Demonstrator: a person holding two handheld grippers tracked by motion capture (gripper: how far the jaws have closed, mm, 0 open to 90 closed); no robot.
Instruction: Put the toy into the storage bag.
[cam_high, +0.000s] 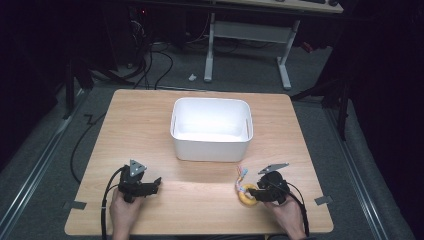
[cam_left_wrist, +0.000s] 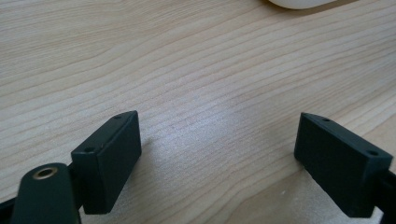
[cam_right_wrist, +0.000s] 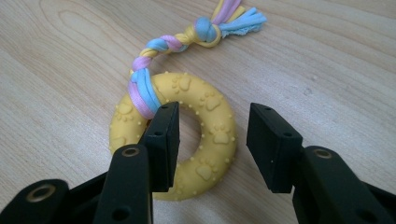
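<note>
Jaws of right gripper (cam_right_wrist: 212, 144) half-closed astride ring (cam_right_wrist: 212, 135) side, not gripping; centre them, squeeze. Left gripper (cam_left_wrist: 217, 158) wide, idle.

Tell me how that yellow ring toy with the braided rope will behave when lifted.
The yellow ring looks like moulded rubber with raised paw prints and dots, so it probably keeps its shape and grips well. The braided rope tied round it is soft cloth and would likely dangle loosely.
</note>
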